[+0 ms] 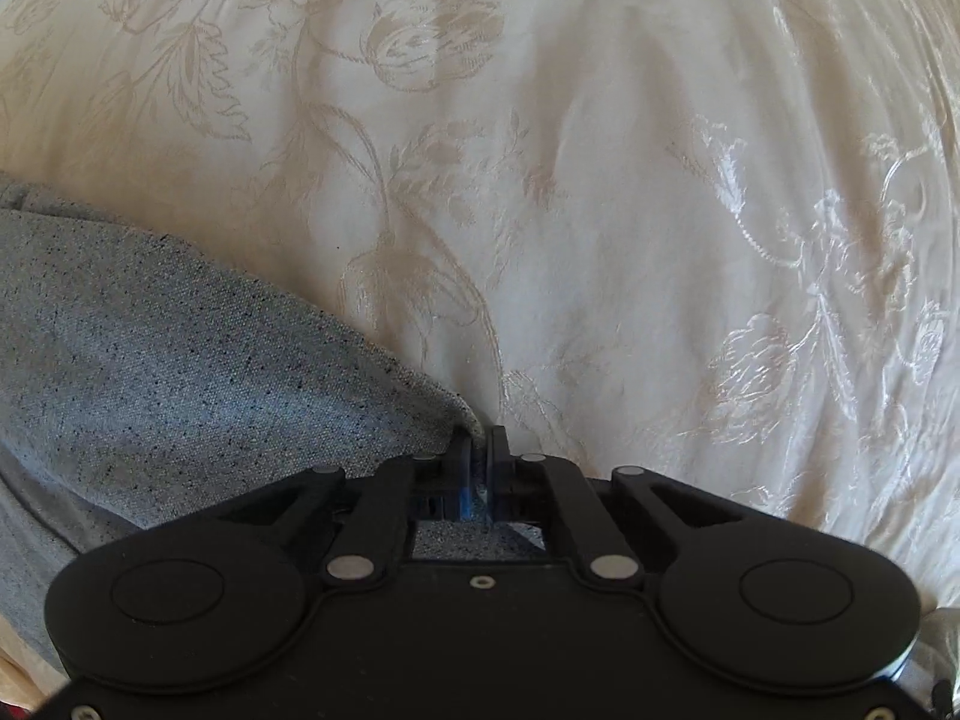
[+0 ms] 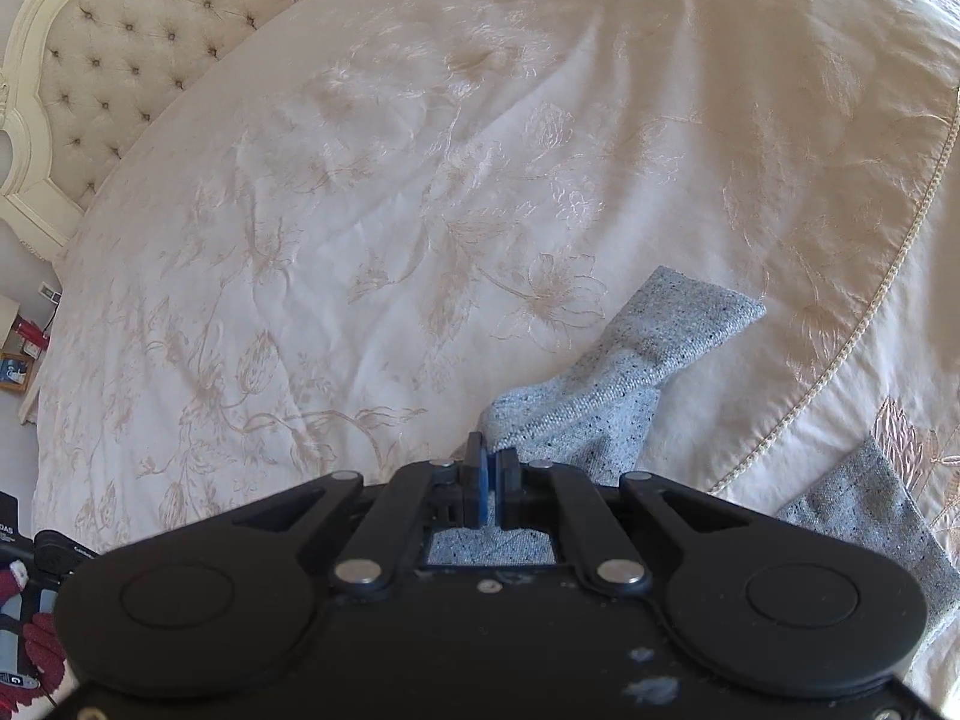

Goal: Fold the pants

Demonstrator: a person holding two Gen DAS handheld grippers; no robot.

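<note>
A bed covered by a cream bedspread [image 2: 336, 228] with woven floral pattern and a corded edge fills both views; a tufted, carved headboard [image 2: 120, 36] stands at the far end. Grey flecked pants [image 1: 180, 372] lie on the bedspread. Left gripper [image 1: 480, 441]: jaws clenched, pinching an edge of the grey fabric where it tapers to a point at the fingertips; the cloth spreads away to the lower left and also shows through the opening behind the jaws. Right gripper [image 2: 491, 450]: jaws clenched on a fold of the pants [image 2: 600, 384], with blue pad faces pressed together over the cloth; from the grip, one leg runs up and right across the bedspread, ending in a cuff. Right wrist view only: headboard, bedspread cord, a second grey portion [image 2: 870, 516] at lower right, and small cluttered items [image 2: 24, 348] beside the bed at left. Left wrist view only: close detail of fabric weave.
</note>
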